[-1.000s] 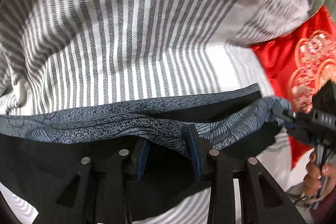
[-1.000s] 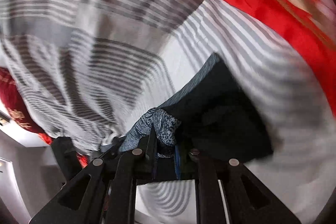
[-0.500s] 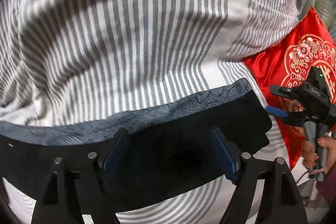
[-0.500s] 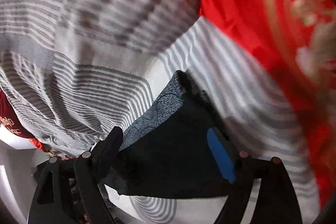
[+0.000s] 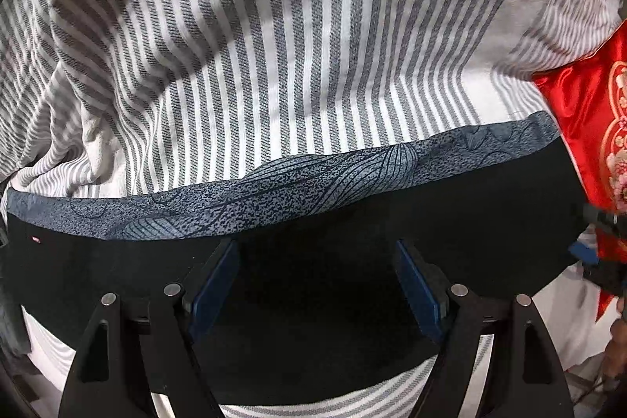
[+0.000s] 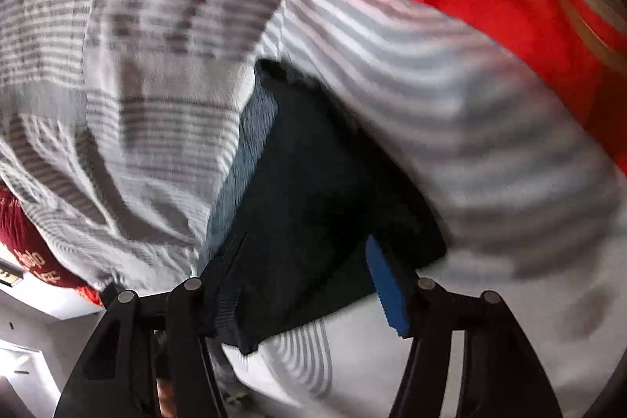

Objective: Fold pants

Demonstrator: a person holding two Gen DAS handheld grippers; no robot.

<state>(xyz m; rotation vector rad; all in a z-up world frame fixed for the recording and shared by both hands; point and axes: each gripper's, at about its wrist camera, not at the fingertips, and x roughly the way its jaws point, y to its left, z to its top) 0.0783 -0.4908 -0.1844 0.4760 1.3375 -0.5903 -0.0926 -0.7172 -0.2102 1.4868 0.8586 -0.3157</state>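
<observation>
Both claws hang over the pants with nothing in them: my left claw (image 5: 317,285) has its blue pads (image 5: 214,285) spread wide above the black cloth, and my right claw (image 6: 301,285) is just as wide, one blue pad (image 6: 386,290) clear to see, the other side lost against the dark fabric. In the left wrist view the right claw's tip (image 5: 603,241) shows at the pants' right end, just beside it.

I read the pants (image 5: 313,261) as lying flat on the bed, folded into a long band. From the left wrist camera the long axis runs side to side, with a speckled blue-grey patterned strip (image 5: 274,194) along the edge farther from the camera. A tiny red tag (image 5: 36,239) sits near the band's left end. From the right wrist camera I look along the band (image 6: 313,190), so it runs away from me, patterned strip on its left.

Under the pants is grey-and-white striped bedding (image 5: 274,46), rumpled into folds beyond the patterned edge. A red satin cushion (image 5: 588,128) with gold and pink embroidery lies just off the band's right end. The right view is motion-blurred; a dark red cloth (image 6: 31,245) with gold lettering and pale walls show at its lower left.
</observation>
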